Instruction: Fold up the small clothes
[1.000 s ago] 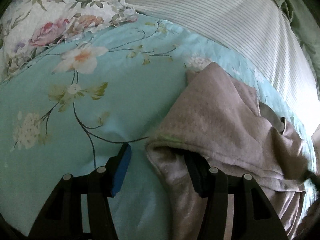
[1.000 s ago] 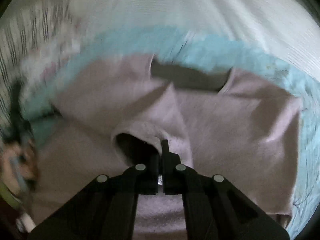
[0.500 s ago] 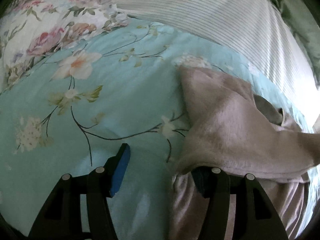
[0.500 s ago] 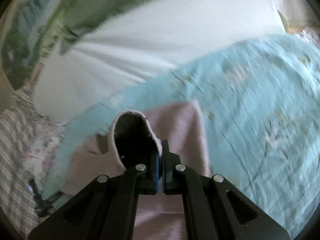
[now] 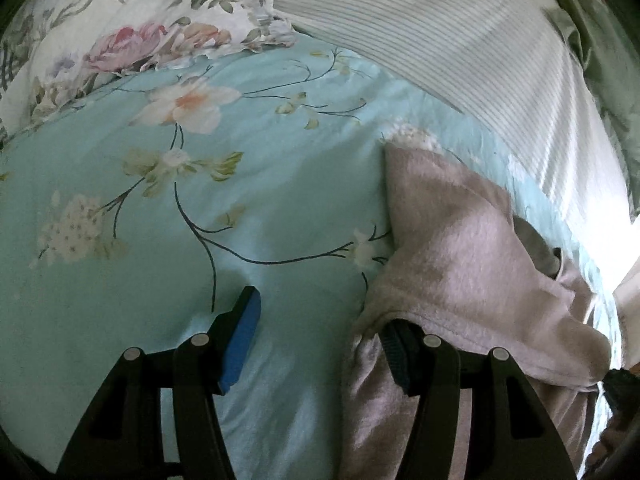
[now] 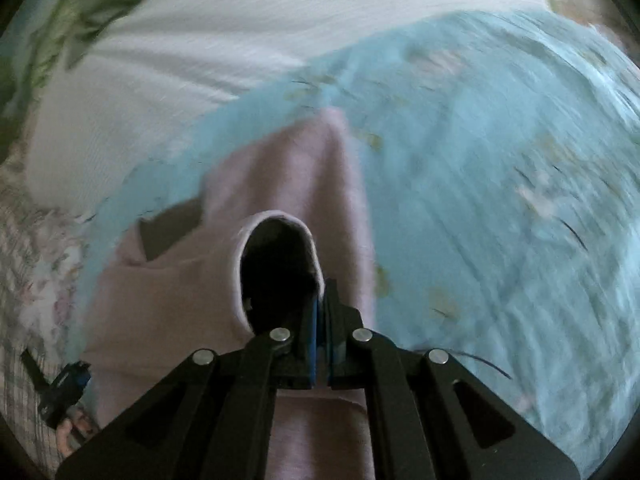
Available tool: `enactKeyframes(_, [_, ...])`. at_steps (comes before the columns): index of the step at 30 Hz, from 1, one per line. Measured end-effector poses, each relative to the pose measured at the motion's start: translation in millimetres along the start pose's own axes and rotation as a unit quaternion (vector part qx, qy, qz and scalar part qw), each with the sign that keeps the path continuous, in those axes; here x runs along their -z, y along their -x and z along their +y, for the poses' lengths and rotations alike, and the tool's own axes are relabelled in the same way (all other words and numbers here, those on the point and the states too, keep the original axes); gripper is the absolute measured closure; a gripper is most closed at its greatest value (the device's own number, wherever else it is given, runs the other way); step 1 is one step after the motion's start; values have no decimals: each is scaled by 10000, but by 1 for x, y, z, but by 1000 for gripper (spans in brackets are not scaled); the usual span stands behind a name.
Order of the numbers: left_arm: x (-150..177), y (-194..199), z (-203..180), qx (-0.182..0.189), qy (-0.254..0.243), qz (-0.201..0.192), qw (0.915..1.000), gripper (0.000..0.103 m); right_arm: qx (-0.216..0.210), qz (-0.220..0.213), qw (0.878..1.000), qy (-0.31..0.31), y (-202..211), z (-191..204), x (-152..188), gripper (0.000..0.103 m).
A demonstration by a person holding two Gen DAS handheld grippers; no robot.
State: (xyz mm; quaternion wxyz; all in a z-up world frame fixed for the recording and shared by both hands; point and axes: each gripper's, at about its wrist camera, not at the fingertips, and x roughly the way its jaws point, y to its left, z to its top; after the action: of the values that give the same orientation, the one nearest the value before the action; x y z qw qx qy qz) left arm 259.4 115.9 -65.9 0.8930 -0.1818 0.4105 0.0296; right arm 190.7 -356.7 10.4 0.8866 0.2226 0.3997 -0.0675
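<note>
Sweater (image 6: 304, 184) sleeve, pinched in right gripper (image 6: 322, 308), now folded across.

The pink garment (image 5: 460, 248) drapes over the left claw's (image 5: 320, 328) right finger, hiding its pad, while beyond the right claw (image 6: 320, 300) the blue floral bedspread (image 6: 500, 200) smears into motion blur.
</note>
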Motion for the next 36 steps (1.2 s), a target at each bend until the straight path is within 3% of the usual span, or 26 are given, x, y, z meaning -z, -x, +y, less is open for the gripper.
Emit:
enactKeyframes(4, [2, 0, -1, -37, -41, 49, 10000, 44, 566, -733, 9957, -41, 41, 2, 7, 98])
enactKeyframes(6, [3, 0, -4, -108, -99, 56, 9999, 44, 267, -994, 9946, 125, 54, 15, 11, 98])
enactKeyframes(7, [3, 1, -6, -140, -128, 58, 9998, 44, 124, -959, 9949, 275, 51, 22, 9, 98])
enactKeyframes(10, [2, 0, -5, -140, -138, 90, 9998, 44, -727, -148, 9943, 766, 16, 52, 10, 97])
enactKeyframes(12, [1, -1, -3, -105, -135, 134, 9998, 43, -502, 229, 9954, 786, -12, 52, 10, 97])
enactKeyframes(13, [1, -2, -3, -96, -154, 158, 9997, 43, 40, 329, 9972, 668, -25, 40, 9, 97])
enactKeyframes(14, [0, -2, -3, -104, -201, 182, 9996, 43, 272, 295, 9980, 487, -28, 29, 7, 103])
enactKeyframes(16, [0, -4, -5, -137, -312, 220, 9992, 43, 190, 83, 9998, -30, -18, 4, 5, 103])
enactKeyframes(18, [0, -2, -7, -115, -405, 294, 9987, 44, 73, -25, 9998, -209, 2, -7, 7, 97])
enactKeyframes(24, [23, 30, -3, 607, -688, 553, 9942, 44, -549, -103, 9983, 191, 62, -6, 31, 92])
enactKeyframes(25, [30, 38, -2, 663, -779, 576, 9931, 44, -581, -102, 9980, 227, 67, -4, 35, 86])
enactKeyframes(28, [55, 59, 8, 838, -979, 694, 9892, 44, -674, -60, 9973, 290, 85, -9, 60, 56])
enactKeyframes(36, [125, 114, 47, 1721, -928, 1032, 9753, 42, -1084, 233, 9929, 433, 123, -24, 124, 55])
